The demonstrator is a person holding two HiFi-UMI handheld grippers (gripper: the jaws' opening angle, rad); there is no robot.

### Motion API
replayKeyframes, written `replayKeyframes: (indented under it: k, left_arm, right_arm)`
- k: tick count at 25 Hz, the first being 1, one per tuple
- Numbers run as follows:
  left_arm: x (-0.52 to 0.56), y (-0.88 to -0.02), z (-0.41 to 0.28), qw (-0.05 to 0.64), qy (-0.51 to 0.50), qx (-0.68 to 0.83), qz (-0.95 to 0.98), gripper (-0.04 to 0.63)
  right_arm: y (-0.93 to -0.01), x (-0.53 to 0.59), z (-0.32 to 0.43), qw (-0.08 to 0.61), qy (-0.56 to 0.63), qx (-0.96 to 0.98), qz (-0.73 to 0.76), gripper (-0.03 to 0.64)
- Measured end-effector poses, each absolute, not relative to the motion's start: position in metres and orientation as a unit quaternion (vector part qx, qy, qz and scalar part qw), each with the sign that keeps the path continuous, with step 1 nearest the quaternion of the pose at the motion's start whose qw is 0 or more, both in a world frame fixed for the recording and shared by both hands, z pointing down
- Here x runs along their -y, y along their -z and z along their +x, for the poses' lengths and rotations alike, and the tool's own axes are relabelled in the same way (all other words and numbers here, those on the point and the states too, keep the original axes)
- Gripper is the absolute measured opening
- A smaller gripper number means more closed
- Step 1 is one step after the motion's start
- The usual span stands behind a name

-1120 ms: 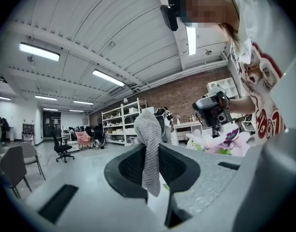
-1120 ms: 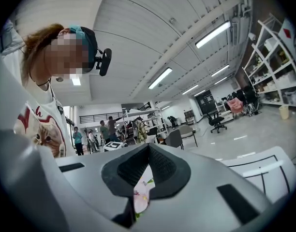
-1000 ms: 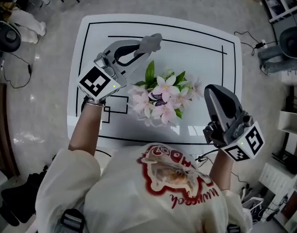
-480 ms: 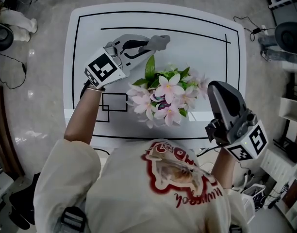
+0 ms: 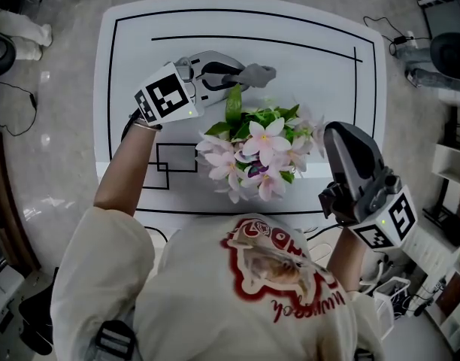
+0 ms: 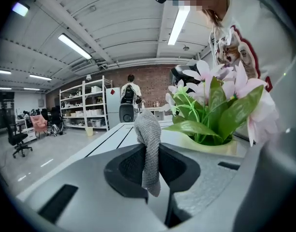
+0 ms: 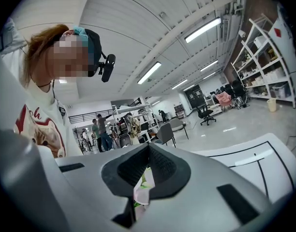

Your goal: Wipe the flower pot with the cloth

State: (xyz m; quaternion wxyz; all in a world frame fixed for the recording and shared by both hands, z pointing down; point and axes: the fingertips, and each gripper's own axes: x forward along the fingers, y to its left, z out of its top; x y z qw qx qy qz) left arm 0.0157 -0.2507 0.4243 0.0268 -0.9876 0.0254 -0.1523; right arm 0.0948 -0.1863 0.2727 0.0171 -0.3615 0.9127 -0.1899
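Observation:
A pale green flower pot (image 6: 213, 146) with pink blossoms and green leaves (image 5: 258, 150) stands mid-table. My left gripper (image 5: 243, 74) lies just behind the plant, shut on a grey knitted cloth (image 5: 260, 73). In the left gripper view the cloth (image 6: 148, 144) hangs from the closed pads of that gripper (image 6: 149, 153), and the pot is close on the right. My right gripper (image 5: 330, 138) reaches in at the plant's right side. Its jaws (image 7: 147, 151) are closed with something pale and green pinched low between them, seemingly the pot's edge. Blossoms hide that grip from above.
The white table (image 5: 313, 21) carries black outline markings and a small rectangle (image 5: 177, 158) left of the plant. Cables lie on the floor (image 5: 34, 89) around it. Shelves, chairs and people stand far off in the room.
My left gripper has come down with the cloth and swung its tip rightward, level behind the plant. The right gripper has barely shifted.

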Motion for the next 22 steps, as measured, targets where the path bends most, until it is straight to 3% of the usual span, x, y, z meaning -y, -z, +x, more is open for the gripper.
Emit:
replayKeyframes:
  k: [22]
  left_arm:
    - [0.217, -0.465, 0.023, 0.09, 0.258, 0.087, -0.958, 0.057]
  right_arm:
    - [-0.279, 0.189, 0.105, 0.028, 0.205, -0.902, -0.379, -0.001]
